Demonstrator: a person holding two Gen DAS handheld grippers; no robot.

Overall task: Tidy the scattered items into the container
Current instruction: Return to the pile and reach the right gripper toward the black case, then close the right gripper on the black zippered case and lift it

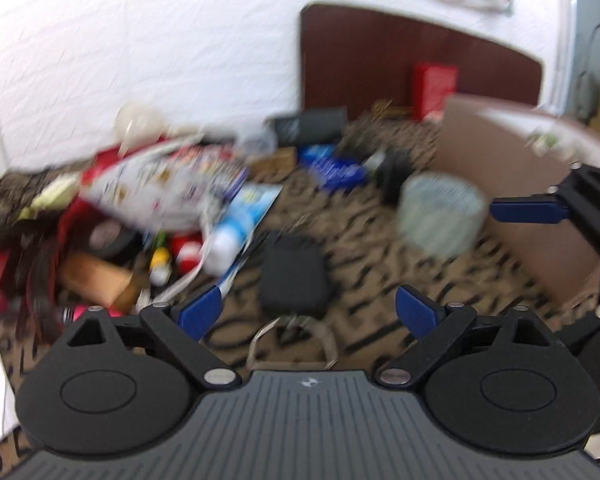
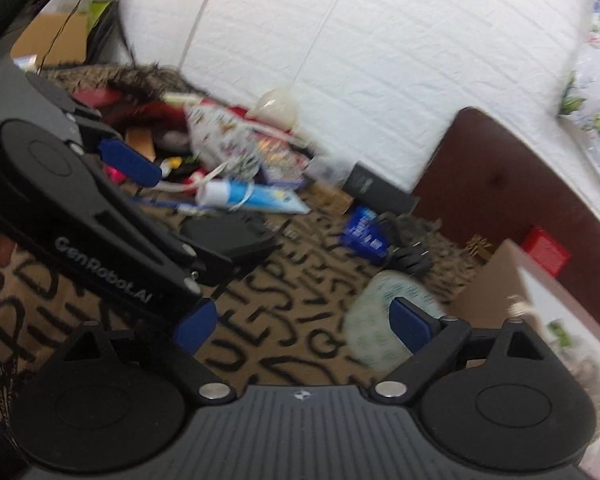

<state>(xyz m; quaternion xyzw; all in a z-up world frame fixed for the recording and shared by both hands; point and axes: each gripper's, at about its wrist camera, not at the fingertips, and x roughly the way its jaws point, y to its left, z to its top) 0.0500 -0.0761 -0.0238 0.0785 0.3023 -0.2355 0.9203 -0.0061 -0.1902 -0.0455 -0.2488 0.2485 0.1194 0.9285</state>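
Note:
Both views are motion-blurred. My left gripper [image 1: 308, 312] is open and empty above a black pouch [image 1: 293, 276] on the lettered brown cloth [image 1: 380, 280]. My right gripper [image 2: 304, 324] is open and empty; a pale round roll [image 2: 380, 320] lies by its right finger. The roll also shows in the left wrist view [image 1: 440, 212], next to the brown cardboard box [image 1: 512, 184]. The box sits at the right in the right wrist view [image 2: 496, 280]. The left gripper's body [image 2: 100, 216] crosses the right wrist view, over the pouch [image 2: 228, 236].
A heap of clutter lies at the left: a patterned white bag [image 1: 160, 188], a blue-white tube [image 2: 252, 196], a blue packet [image 1: 332, 168], a black cable bundle [image 2: 412, 256]. A white wall and dark headboard [image 1: 400, 60] stand behind.

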